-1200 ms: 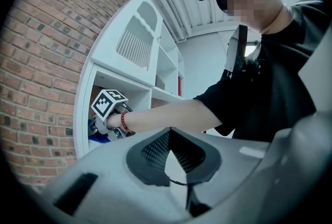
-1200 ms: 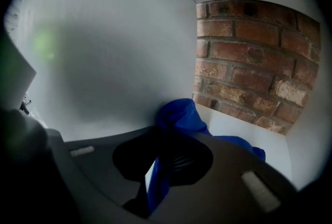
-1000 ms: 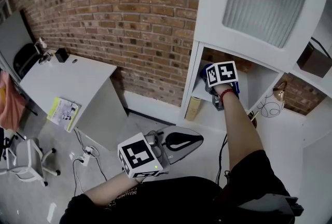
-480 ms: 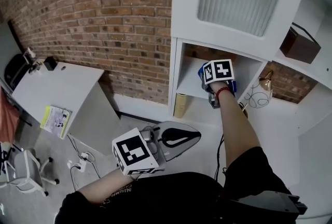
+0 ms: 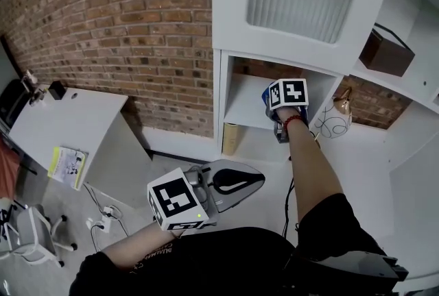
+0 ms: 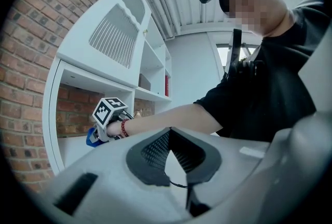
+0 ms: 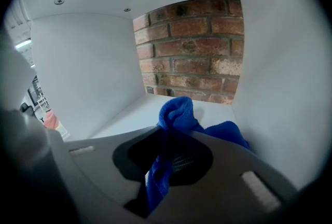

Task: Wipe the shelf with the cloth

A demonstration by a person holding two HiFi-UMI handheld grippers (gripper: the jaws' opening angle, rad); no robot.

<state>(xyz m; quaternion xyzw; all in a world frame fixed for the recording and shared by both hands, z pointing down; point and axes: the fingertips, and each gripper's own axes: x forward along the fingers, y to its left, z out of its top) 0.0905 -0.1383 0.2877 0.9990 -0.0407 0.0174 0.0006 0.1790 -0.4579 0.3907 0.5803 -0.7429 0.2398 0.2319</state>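
The white shelf [image 5: 241, 107] is an open compartment under a ribbed-glass door, backed by brick. My right gripper [image 5: 277, 104] reaches into it, shut on a blue cloth [image 5: 267, 97] that rests against the shelf board. In the right gripper view the cloth [image 7: 179, 114] bunches up out of the right gripper [image 7: 167, 151] over the shelf floor [image 7: 134, 116], close to the right side wall. My left gripper [image 5: 236, 183] hangs low in front of my body, shut with nothing in it. The left gripper view shows the left gripper [image 6: 171, 140] and, beyond it, the cloth [image 6: 92, 138].
A yellowish book [image 5: 232, 139] stands in the compartment below. A wire ornament [image 5: 330, 123] sits in the compartment to the right, a brown box [image 5: 384, 53] higher up. A white desk [image 5: 68, 120] with a booklet [image 5: 66, 164] stands at left, cables and a power strip [image 5: 103, 218] on the floor.
My right gripper has slid to the right along the shelf board with the cloth. The head view has swung toward the shelf. The left gripper has stayed put.
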